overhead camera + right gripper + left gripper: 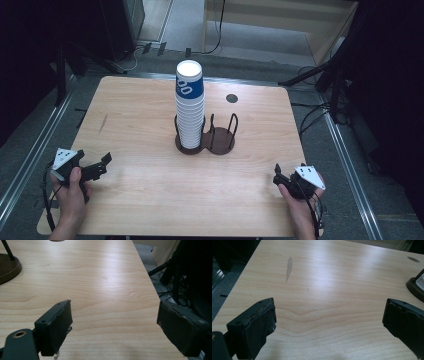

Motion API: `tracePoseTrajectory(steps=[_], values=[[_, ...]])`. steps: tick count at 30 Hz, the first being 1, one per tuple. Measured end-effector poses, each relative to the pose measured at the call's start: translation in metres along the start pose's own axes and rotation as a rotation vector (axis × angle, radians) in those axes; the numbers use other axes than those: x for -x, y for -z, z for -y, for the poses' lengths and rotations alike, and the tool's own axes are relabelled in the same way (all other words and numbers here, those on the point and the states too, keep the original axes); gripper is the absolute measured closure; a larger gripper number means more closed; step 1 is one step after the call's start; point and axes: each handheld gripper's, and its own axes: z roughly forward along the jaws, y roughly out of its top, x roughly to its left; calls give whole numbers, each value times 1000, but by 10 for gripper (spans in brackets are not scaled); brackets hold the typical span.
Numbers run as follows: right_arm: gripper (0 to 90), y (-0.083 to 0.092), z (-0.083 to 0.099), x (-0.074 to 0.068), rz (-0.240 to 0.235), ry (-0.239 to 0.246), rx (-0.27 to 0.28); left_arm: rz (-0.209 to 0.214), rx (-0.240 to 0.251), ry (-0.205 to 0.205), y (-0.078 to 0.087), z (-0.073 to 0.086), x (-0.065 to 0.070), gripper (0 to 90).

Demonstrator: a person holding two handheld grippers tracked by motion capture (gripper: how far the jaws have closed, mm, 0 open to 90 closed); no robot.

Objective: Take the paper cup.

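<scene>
Near the desk's (150, 190) front edge, the left gripper (102, 164) and right gripper (278, 175) rest wide-jawed and empty. The upright cup stack (190, 107) stands in its holder (220, 141) at centre, farther back, roughly equidistant between them.

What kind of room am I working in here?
Likely a lab or recording workspace: a bare wooden table with a stack of paper cups in a cup holder, dark stands and loose cables on the floor.
</scene>
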Motion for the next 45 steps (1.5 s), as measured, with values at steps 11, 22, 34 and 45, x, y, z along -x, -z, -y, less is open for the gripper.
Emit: tracePoseTrajectory(steps=[11, 22, 34, 45], values=[[126, 19, -32, -14, -46, -120, 89, 9, -3, 2, 0, 0, 0, 0], [95, 27, -72, -53, -166, -98, 123, -32, 14, 18, -2, -1, -1, 0], [73, 35, -120, -106, -307, -65, 167, -14, 8, 42, -2, -1, -4, 0], [69, 30, -140, -132, -340, -49, 185, 10, -3, 25, -2, -1, -2, 0]])
